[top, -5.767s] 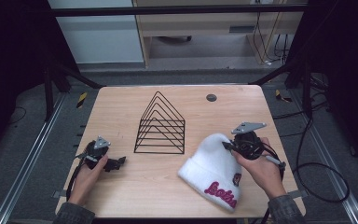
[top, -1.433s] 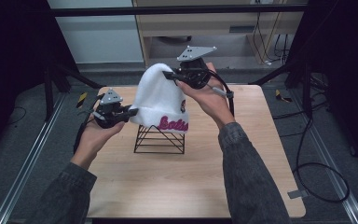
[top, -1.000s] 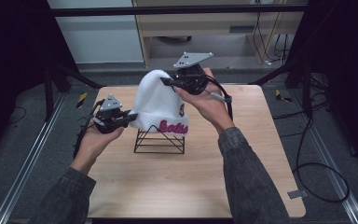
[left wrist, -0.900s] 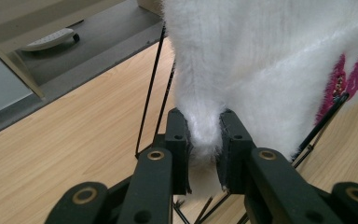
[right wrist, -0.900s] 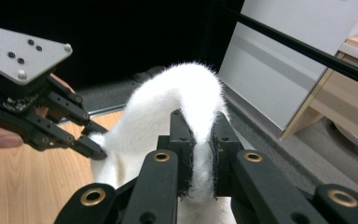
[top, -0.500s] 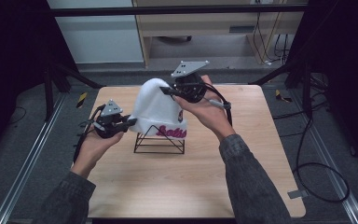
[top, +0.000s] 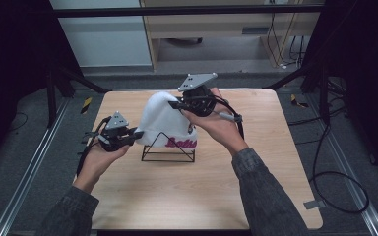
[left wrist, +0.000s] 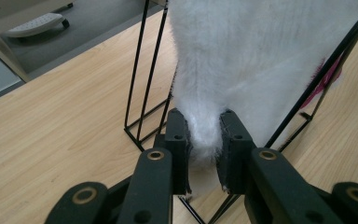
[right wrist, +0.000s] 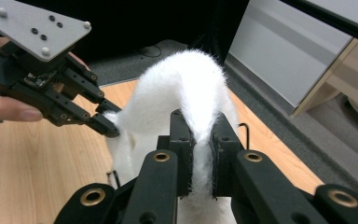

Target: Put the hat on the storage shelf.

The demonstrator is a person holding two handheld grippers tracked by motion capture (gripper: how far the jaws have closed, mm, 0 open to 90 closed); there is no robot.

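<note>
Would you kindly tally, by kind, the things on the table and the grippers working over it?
White knit hat: 1
Black wire rack: 1
Grippers: 2, the left gripper and the right gripper, each shut on the hat
Total: 4

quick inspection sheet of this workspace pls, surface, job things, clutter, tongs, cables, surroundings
surface: light wooden table, bare in front of the rack
job's things: white knit hat with pink lettering, draped over the black wire rack
clutter: nothing seen on the table
tongs: left tongs shut on the hat's lower edge; right tongs shut on a fold near its top
cables: black cable looped on the floor right of the table; one trails from each tongs
surroundings: grey floor, dark frame posts, pale cabinet beyond the table
</note>
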